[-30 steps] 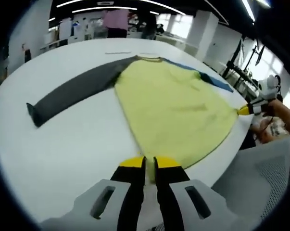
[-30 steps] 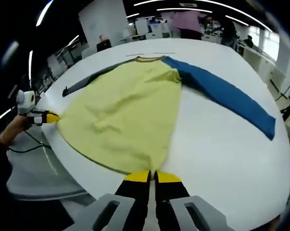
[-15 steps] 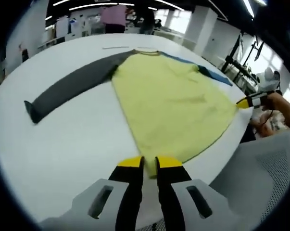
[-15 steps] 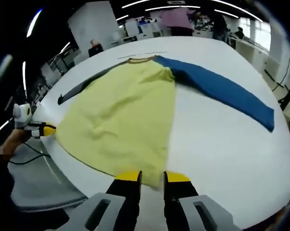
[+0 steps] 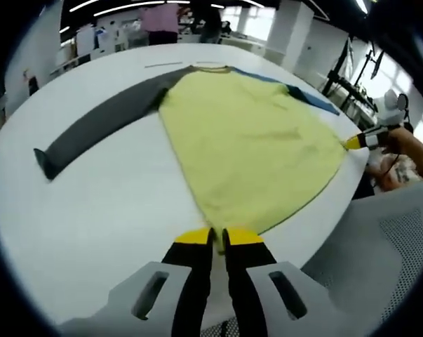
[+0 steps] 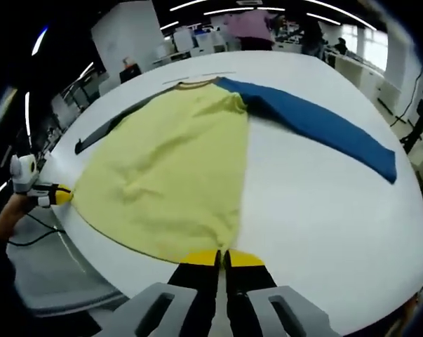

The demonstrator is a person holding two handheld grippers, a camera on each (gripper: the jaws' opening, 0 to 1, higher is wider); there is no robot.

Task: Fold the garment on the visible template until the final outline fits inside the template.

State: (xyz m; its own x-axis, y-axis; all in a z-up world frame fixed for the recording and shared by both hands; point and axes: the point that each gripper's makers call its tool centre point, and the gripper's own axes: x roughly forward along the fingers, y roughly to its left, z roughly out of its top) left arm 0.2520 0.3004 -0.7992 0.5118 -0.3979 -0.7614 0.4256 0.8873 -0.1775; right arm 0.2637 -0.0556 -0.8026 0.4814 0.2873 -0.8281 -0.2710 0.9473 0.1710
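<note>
We found the garment (image 5: 250, 140) spread flat on the white counter (image 5: 106, 203), yellow body central, grey sleeve (image 5: 99, 126) and blue sleeve (image 6: 316, 123) extended to either side of that body. We judged this layout kept the hem reachable at the counter's near edge for a first fold.

The left hand-held gripper (image 5: 218, 239) sat at one hem corner, jaws clenched on the garment's edge. The right hand-held gripper (image 6: 222, 256) sat at the other hem corner, jaws likewise clenched on the fabric. We could not identify a template beneath the garment.
</note>
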